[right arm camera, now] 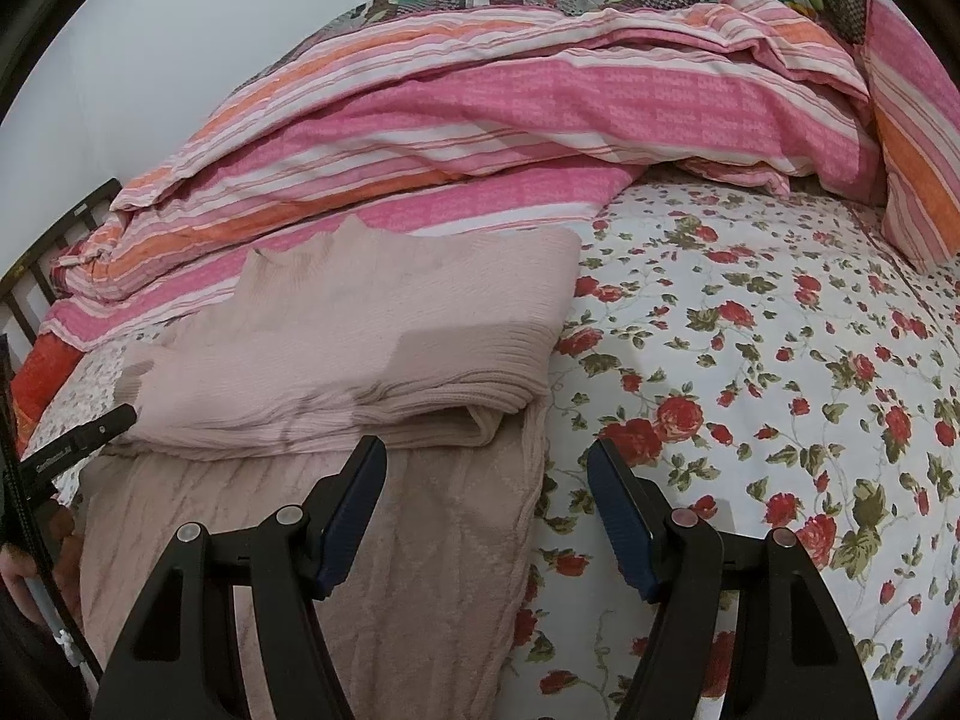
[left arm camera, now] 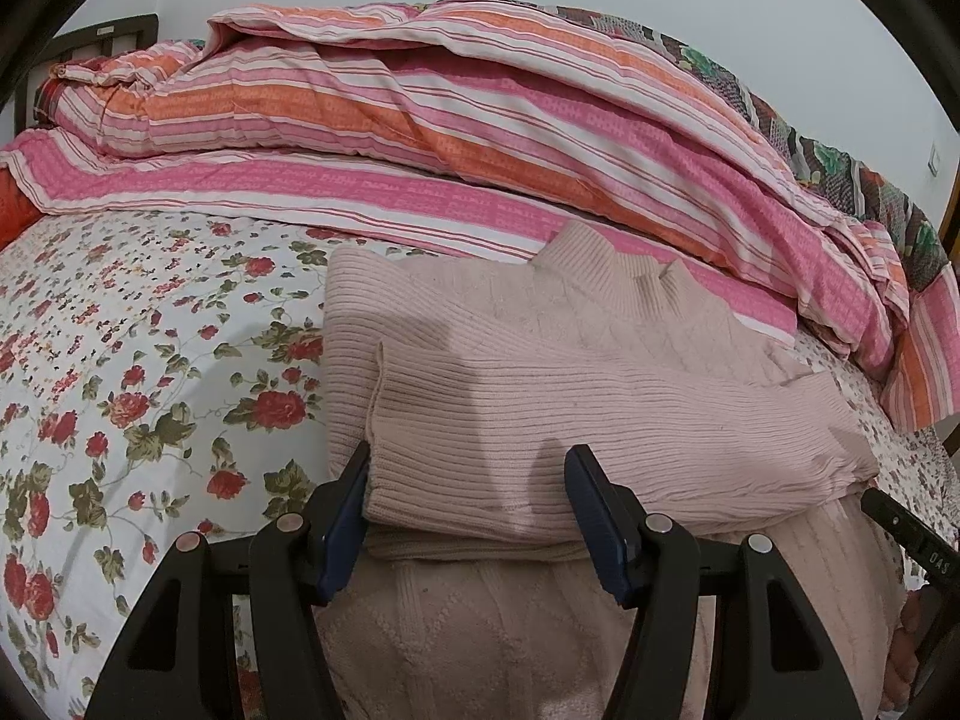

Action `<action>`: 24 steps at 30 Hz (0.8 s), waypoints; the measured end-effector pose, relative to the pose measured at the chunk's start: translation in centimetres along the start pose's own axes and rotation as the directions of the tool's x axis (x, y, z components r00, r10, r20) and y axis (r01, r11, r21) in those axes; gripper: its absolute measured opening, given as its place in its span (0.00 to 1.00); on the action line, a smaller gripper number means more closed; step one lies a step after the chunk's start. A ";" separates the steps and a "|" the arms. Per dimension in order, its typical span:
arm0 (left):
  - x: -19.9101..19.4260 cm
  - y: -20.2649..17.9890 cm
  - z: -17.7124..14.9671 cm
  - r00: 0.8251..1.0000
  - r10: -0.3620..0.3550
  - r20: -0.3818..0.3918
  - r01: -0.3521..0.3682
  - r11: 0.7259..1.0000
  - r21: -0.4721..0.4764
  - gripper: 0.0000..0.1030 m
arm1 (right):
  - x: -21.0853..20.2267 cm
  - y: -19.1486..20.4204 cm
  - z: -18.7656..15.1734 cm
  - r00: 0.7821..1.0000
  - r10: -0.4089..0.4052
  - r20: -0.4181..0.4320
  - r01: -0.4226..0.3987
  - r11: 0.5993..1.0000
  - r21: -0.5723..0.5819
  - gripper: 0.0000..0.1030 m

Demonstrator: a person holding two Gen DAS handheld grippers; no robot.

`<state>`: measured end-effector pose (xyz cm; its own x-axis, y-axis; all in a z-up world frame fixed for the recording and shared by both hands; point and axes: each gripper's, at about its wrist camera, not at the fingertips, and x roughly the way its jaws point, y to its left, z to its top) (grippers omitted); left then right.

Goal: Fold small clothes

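Left gripper open, right gripper open too.
We hover both just short of the pink sweater, sleeves folded across ahead, ready for the bottom fold.

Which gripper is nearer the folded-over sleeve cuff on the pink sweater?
Left. The left gripper has its open jaws straddling the sleeve cuff of the pink sweater. The right gripper hangs open over the sweater's opposite edge, half above the floral sheet.

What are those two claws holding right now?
Nothing. Both the left gripper and the right gripper are open over the pink sweater, fingers not pinching it.
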<state>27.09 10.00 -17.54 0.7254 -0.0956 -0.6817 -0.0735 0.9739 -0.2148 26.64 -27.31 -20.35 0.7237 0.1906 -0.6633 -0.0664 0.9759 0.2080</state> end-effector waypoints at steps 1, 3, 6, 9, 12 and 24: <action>0.0 0.0 0.0 1.000 0.001 0.000 -0.001 1.000 0.000 0.58 | -0.1 0.0 0.0 1.000 0.004 0.002 -0.004 1.000 -0.005 0.67; 0.0 0.0 0.0 1.000 0.003 0.000 -0.003 1.000 0.002 0.58 | -0.1 0.2 -0.1 1.000 0.005 0.001 -0.005 1.000 -0.015 0.67; 0.0 0.0 0.0 1.000 0.005 -0.001 -0.005 1.000 0.005 0.58 | -0.1 0.4 -0.1 1.000 0.006 0.000 -0.006 1.000 -0.022 0.67; 0.0 0.0 0.0 1.000 0.004 -0.001 -0.004 1.000 0.004 0.58 | 0.0 0.3 0.0 1.000 0.009 -0.004 -0.009 1.000 -0.017 0.67; 0.0 0.0 0.0 1.000 0.004 -0.002 -0.004 1.000 0.005 0.58 | -0.1 0.3 0.0 1.000 0.009 -0.004 -0.009 1.000 -0.016 0.67; 0.1 0.0 0.0 1.000 0.004 -0.002 -0.004 1.000 0.006 0.59 | -0.1 0.3 0.0 1.000 0.009 -0.005 -0.009 1.000 -0.016 0.67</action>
<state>27.17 10.01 -17.55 0.7237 -0.0923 -0.6839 -0.0725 0.9754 -0.2083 26.58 -27.01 -20.20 0.7193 0.2002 -0.6653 -0.0837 0.9756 0.2030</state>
